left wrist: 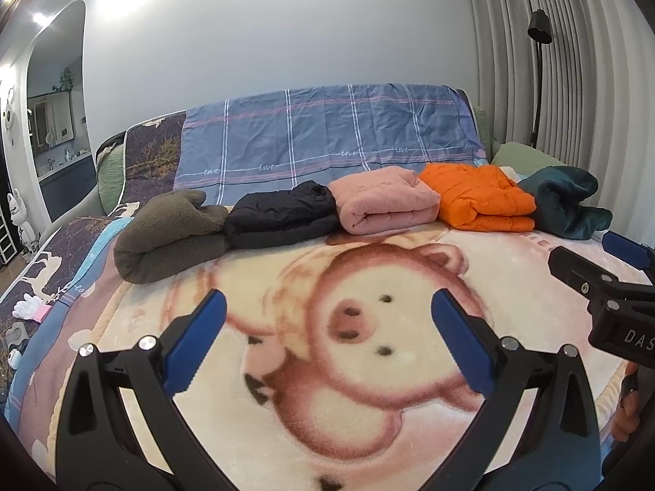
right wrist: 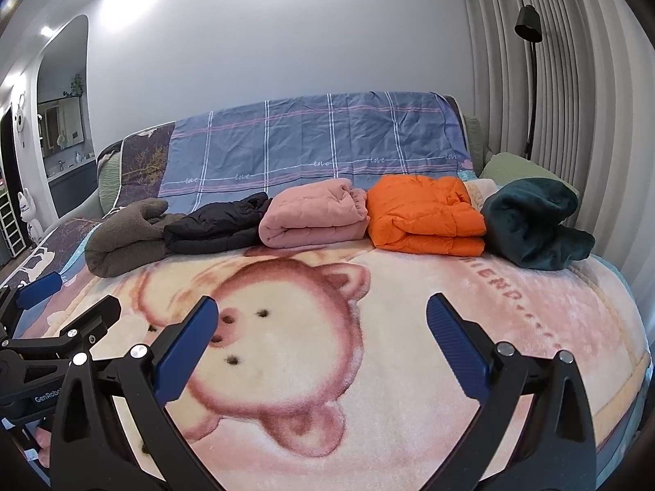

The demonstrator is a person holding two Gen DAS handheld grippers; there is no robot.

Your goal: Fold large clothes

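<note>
Five folded coats (left wrist: 385, 200) sit in a row at the back, leaving the blanket (left wrist: 311, 368) free. The left gripper (left wrist: 327, 315) and right gripper (right wrist: 321, 319) hang wide, holding nothing.

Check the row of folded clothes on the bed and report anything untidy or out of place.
Mostly tidy. The pink and orange bundles are folded square. The dark green bundle at the right end looks bunched rather than flat, and the olive fleece at the left end is a loose roll. Both grippers, left and right, are open and empty.
</note>
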